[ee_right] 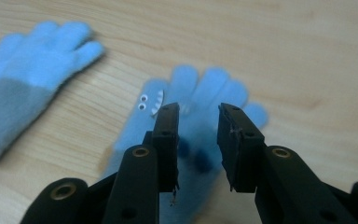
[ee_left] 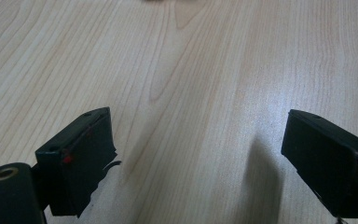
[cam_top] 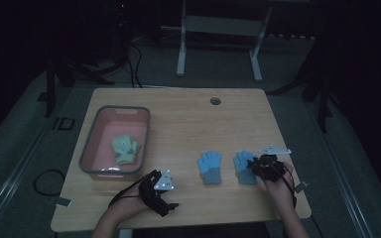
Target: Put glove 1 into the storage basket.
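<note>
Two blue gloves lie flat on the wooden table [cam_top: 188,119]. The right glove [cam_top: 241,163] [ee_right: 200,88] has googly eyes and a stitched mouth. My right gripper [cam_top: 258,164] [ee_right: 198,109] hovers just over its palm, open, jaws a narrow gap apart with nothing between them. The left glove [cam_top: 210,166] [ee_right: 28,79] lies beside it, untouched. Near the table's front edge, my left gripper [cam_top: 155,184] [ee_left: 200,119] is wide open over bare wood. A yellow-green glove [cam_top: 125,148] lies in the pink bin [cam_top: 90,141] at the table's left.
A round cable hole [cam_top: 215,101] sits near the table's far edge. A white stand frame [cam_top: 218,25] stands on the floor behind the table. A black cable loop [cam_top: 44,181] lies on the floor at left.
</note>
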The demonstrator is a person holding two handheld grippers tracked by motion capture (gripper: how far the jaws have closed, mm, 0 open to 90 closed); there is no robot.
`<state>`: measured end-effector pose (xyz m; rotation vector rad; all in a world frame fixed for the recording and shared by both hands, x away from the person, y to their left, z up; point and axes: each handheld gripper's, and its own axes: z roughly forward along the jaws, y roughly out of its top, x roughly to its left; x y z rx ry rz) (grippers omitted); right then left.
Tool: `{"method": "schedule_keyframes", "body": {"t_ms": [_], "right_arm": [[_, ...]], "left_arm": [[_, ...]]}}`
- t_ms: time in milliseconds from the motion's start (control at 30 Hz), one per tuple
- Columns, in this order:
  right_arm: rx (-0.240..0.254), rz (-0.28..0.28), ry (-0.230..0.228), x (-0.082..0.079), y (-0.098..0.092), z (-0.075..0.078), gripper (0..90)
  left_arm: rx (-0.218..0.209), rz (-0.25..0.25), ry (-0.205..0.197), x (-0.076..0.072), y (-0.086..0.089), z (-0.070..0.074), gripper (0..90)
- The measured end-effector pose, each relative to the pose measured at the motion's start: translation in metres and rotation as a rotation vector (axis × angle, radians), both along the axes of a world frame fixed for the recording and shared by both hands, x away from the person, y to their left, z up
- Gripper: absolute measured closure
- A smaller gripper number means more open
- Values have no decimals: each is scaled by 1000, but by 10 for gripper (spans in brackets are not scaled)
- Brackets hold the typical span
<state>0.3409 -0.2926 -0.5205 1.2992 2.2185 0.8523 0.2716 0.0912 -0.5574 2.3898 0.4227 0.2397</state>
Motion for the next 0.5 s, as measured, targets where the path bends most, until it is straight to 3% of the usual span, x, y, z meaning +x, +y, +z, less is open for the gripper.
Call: {"method": "schedule_keyframes", "body": {"t_ms": [100, 233, 500], "right_arm": [[20, 85, -15, 1, -9, 8, 666], [-1, 145, 14, 3, -11, 3, 649], [-12, 132, 36, 3, -11, -12, 637]], "left_arm": [[2, 0, -1, 0, 0, 0, 96], [2, -4, 0, 0, -1, 0, 97], [0, 0, 9, 1, 0, -2, 96]]}}
